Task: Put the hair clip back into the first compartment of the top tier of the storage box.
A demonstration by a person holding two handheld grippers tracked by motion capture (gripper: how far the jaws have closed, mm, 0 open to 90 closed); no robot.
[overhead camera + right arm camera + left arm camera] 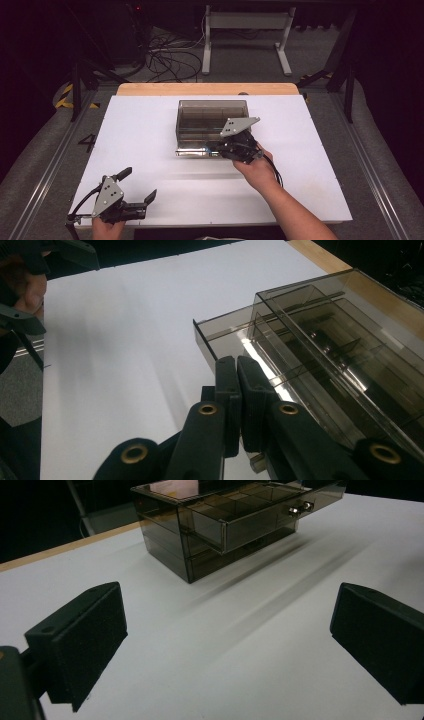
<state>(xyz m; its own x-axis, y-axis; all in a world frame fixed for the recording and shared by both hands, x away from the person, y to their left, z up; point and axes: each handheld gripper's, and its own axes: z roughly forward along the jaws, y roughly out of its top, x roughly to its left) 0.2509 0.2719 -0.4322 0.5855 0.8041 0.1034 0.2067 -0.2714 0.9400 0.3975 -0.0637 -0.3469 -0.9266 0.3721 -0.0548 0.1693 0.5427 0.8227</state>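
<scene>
My right claw [220,148] is pressed together, jaws flat against each other, right at the near front of the drawer [235,335]. From the right gripper view I can't tell whether a knob is pinched between the pads or whether they simply meet in front of it; nothing shows between them. The drawer stands pulled out toward me from the top of the box [212,122], which sits at the middle of the table [150,130], toward its far edge.

This thing looks light and stiff: smoky clear plastic, thin hard walls, sharp square corners, glossy all over. Slippery, I judge, so the flat faces give my pads little to bite on. The two small metal knobs [300,508] on the drawer front are the place to take hold. Thin partitions split the drawer into compartments, and they look brittle, so I'd keep off them. A light box on a smooth white top may well slide if I pull hard.

My left claw [137,187] rests at the near left corner, spread wide, holding nothing, its soft black foam pads [87,635] well apart from the box. A strip of pale wood [207,89] edges the far side.
</scene>
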